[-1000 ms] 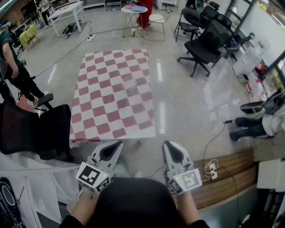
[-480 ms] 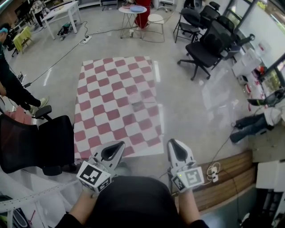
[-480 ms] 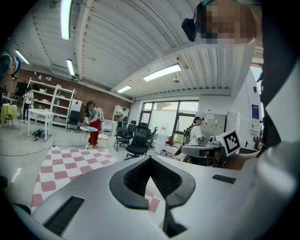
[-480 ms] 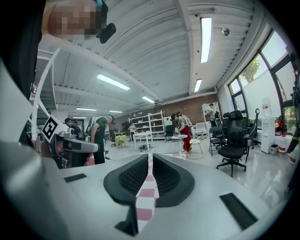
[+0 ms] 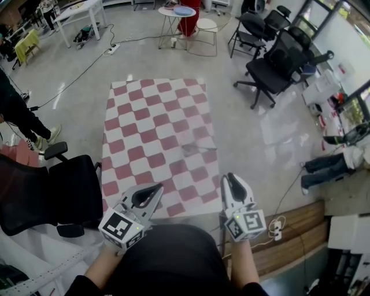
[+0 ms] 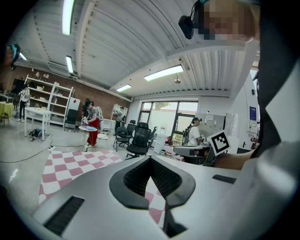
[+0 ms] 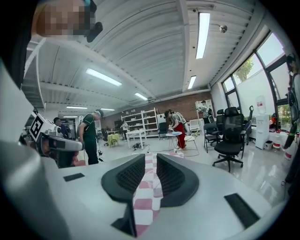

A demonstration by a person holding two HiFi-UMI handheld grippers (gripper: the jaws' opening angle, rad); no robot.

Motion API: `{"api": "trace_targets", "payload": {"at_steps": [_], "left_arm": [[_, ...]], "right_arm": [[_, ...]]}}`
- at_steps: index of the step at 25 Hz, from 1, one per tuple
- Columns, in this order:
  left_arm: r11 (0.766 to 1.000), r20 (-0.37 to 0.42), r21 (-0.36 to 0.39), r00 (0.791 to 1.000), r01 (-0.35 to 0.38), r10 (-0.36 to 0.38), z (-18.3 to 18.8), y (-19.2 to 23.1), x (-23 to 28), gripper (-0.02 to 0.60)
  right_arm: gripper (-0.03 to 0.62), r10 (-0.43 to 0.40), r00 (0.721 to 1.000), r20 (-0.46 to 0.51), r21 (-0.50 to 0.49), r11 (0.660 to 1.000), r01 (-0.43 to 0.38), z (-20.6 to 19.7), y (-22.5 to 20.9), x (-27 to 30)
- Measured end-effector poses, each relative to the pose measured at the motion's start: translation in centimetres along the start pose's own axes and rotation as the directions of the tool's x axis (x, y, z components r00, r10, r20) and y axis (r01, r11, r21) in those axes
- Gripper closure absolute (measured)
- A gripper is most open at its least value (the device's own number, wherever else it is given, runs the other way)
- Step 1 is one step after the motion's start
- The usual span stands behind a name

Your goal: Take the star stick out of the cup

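A small clear cup (image 5: 194,149) stands on the red-and-white checkered surface (image 5: 144,127), right of its middle; it is too small to make out a star stick. Both grippers are held low, close to the person's body and well short of the cup. My left gripper (image 5: 152,188) sits at the near edge with its fingertips touching, nothing in them; its own view shows the same (image 6: 150,158). My right gripper (image 5: 229,177) hovers at the near right corner. Its jaws are opening, a narrow gap (image 7: 150,158) shows checkered cloth through it, and nothing is between them.
A black office chair (image 5: 52,188) stands close at the left. More black chairs (image 5: 274,58), a round table (image 5: 180,11) and a white stool (image 5: 204,24) stand beyond. A wooden bench (image 5: 300,231) with a power strip (image 5: 276,224) is at the right. People stand at the left (image 5: 17,110).
The checkered surface has come nearer in the head view. Both grippers stay low by the body. The right jaws have parted a little; the left stays shut.
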State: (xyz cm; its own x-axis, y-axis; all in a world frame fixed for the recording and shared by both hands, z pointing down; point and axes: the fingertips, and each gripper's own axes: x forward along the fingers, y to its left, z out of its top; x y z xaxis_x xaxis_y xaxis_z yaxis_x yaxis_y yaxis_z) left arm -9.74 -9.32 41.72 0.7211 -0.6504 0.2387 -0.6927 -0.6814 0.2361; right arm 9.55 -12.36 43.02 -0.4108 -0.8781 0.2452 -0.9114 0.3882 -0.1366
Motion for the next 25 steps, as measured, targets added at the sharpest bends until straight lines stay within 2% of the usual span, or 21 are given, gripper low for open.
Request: {"api": "trace_targets", "payload": {"at_steps": [2,4,8,12,17,25], "left_arm": [[1.0,0.0,-0.005,1.0,-0.007,0.007,0.1,1.0,-0.1,0.541],[1.0,-0.004,-0.012,1.0,-0.017,0.017,0.2,1.9,0.0,0.541],[0.998,-0.009,-0.031,0.999,-0.05,0.049,0.3,2.7,0.6,0.541],[0.994,-0.014,-0.048,0.995,-0.098,0.097,0.2,2.8,1.4,0.541],[0.979,-0.021,-0.079,0.983,-0.186,0.185,0.1,2.3,2.3,0.541],[0.936,-0.063,-0.119,0.943,-0.332,0.327,-1.7,1.4,2.5,0.541]], "right_arm": [[0.466,0.001,1.0,-0.025,-0.004,1.0,-0.001,-0.3,0.0,1.4],[0.419,-0.004,0.999,-0.045,-0.009,1.0,0.004,-0.3,-0.4,2.5],[0.375,-0.001,0.997,-0.083,-0.017,1.0,0.0,-0.6,-1.5,4.3],[0.352,0.013,0.987,-0.158,-0.047,0.999,-0.02,-2.1,-3.1,6.3],[0.329,0.09,0.969,-0.229,-0.029,0.995,-0.1,-3.9,-4.8,8.3],[0.315,0.206,0.933,-0.295,0.0,0.977,-0.215,-6.9,-6.1,11.4]]}}
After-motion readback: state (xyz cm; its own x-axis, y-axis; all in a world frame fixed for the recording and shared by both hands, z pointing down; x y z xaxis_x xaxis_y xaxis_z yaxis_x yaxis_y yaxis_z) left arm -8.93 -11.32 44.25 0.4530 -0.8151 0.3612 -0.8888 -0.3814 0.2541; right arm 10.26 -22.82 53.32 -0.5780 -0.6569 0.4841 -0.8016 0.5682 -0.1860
